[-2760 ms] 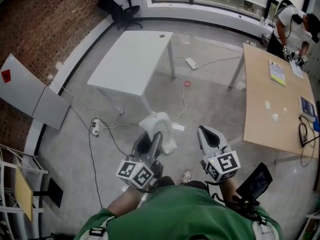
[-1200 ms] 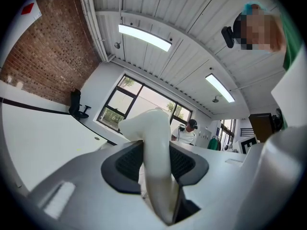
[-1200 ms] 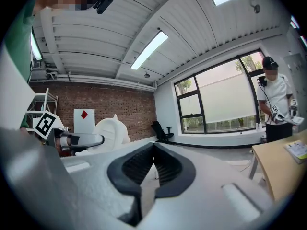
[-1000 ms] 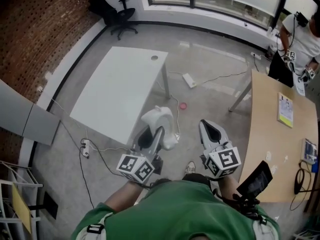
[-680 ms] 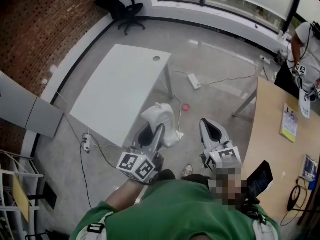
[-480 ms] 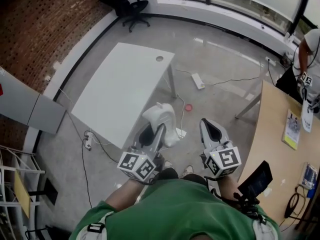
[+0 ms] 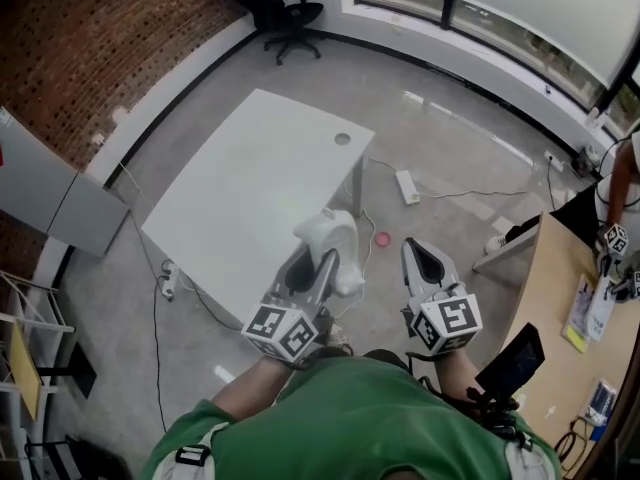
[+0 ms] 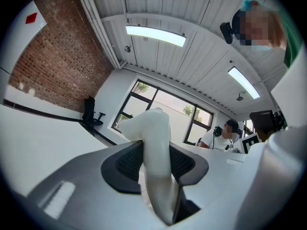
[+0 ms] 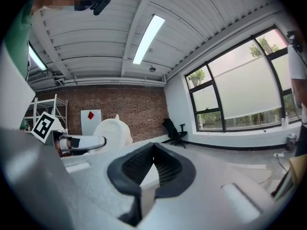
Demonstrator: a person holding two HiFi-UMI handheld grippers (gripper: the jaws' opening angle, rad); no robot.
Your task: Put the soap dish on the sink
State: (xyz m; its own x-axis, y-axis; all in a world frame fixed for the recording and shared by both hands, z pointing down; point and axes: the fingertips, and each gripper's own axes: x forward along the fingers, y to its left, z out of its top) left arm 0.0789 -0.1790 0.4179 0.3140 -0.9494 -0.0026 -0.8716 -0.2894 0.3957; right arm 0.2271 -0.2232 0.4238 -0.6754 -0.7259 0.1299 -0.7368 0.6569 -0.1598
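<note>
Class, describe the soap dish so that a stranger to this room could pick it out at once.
Find the big white table on the grey floor. At its near corner the left gripper pinches the soap dish, a smooth white curved shell. The right gripper beside it holds nothing.

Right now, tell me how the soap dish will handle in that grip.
The soap dish is probably stiff: it holds its curved shape where the left gripper pinches it. Its smooth white surface looks slippery. Most of it sticks out past the jaws, so it may pivot.
</note>
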